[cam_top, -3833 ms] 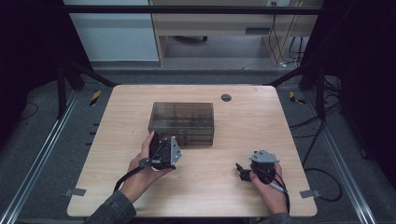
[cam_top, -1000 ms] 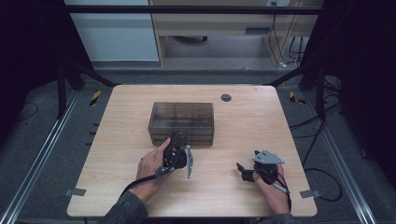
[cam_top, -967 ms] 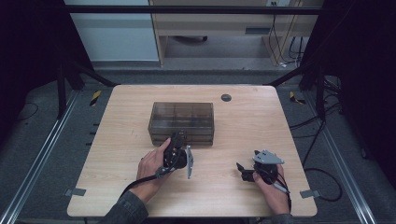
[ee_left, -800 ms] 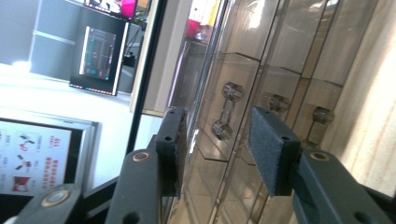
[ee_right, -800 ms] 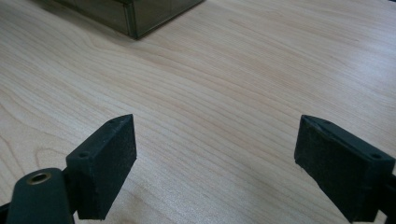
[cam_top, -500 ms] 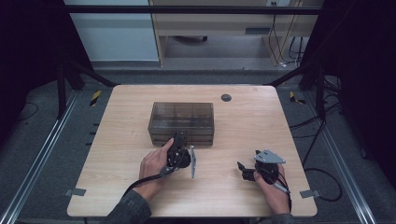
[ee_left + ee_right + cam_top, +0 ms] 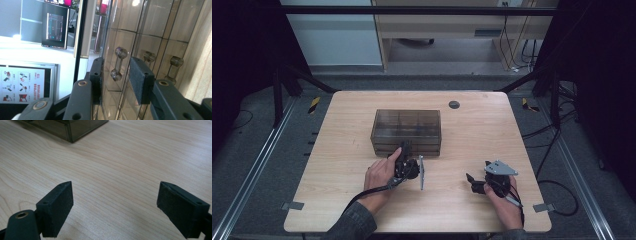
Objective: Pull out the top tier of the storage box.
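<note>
since the earliest frame the left gripper (image 7: 405, 151) has moved from the front left corner of the smoky plastic drawer box (image 7: 407, 123) to the middle of its front face, turned onto its side, and its jaws have just been closing in. the right gripper (image 7: 476, 182) sits where it sat before.

at the left of the high view, a left hand (image 7: 381, 173) comes up from the table's near edge, its dark sleeve (image 7: 354, 223) below it, with the grey plate (image 7: 421, 172) of the gripper standing on edge beside it. the gripper's tips are right at the box's front wall.

in the left gripper view, the left gripper (image 7: 115, 79) has its 2 black pads set narrow on either side of a clear handle (image 7: 117, 64) of 1 drawer. the handle lies between the pads with a little gap on each side, so nothing is clamped yet. a 2nd handle (image 7: 148, 57) and a 3rd handle (image 7: 174, 67) show further right on the same face.

the box itself stands in the middle of the wooden table (image 7: 337, 150), a little left of centre, closed drawers facing the person.

to the right, well apart from the box, the right hand (image 7: 507, 202) rests the right gripper on the table top. in the right gripper view its jaws (image 7: 115, 207) stand wide with only bare wood between them, and a corner of the box (image 7: 72, 127) shows at the top.
</note>
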Available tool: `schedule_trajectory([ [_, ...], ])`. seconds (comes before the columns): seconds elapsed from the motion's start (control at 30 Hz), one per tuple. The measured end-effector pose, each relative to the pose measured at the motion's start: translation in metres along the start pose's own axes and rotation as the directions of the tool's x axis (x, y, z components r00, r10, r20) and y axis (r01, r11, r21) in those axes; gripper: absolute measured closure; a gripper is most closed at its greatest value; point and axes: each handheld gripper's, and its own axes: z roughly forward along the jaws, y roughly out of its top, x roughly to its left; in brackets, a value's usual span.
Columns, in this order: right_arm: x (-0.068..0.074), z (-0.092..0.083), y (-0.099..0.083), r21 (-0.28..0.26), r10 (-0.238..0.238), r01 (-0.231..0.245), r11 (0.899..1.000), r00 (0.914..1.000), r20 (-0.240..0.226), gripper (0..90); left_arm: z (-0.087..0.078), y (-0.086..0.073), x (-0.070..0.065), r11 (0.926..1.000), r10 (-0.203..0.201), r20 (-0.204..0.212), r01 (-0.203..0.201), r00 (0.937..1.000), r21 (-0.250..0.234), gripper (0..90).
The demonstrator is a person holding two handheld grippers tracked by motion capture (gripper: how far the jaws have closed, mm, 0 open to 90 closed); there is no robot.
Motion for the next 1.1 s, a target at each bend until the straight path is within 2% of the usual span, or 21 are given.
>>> schedule_trajectory([
  [0.2, 0.0002, -0.0001, 0.0000, 0.001, -0.002, 0.002, 1.000, 1.0000, -0.003, 14.1, 0.0019, -0.0008, 0.0004, 0.9999, -0.003, 0.004, 0.003, 1.0000, 0.017, 66.7],
  [0.4, 0.0005, -0.0004, 0.0000, 0.001, 0.001, -0.001, 1.000, 1.0000, -0.003, 14.0, 0.0029, 0.0001, -0.0017, 0.9999, 0.011, -0.005, -0.011, 0.9999, 0.010, 66.9],
  [0.63, 0.0004, -0.0004, 0.0000, -0.001, 0.002, -0.002, 1.000, 1.0000, -0.004, 13.9, 0.0037, -0.0001, -0.0024, 0.9999, 0.011, -0.009, -0.011, 0.9999, 0.009, 71.0],
  [1.1, 0.0011, 0.0003, 0.0002, 0.002, -0.010, 0.010, 1.000, 0.9999, -0.002, 14.1, 0.0043, -0.0003, -0.0060, 0.9988, 0.049, -0.024, -0.049, 0.9985, 0.008, 74.1],
])
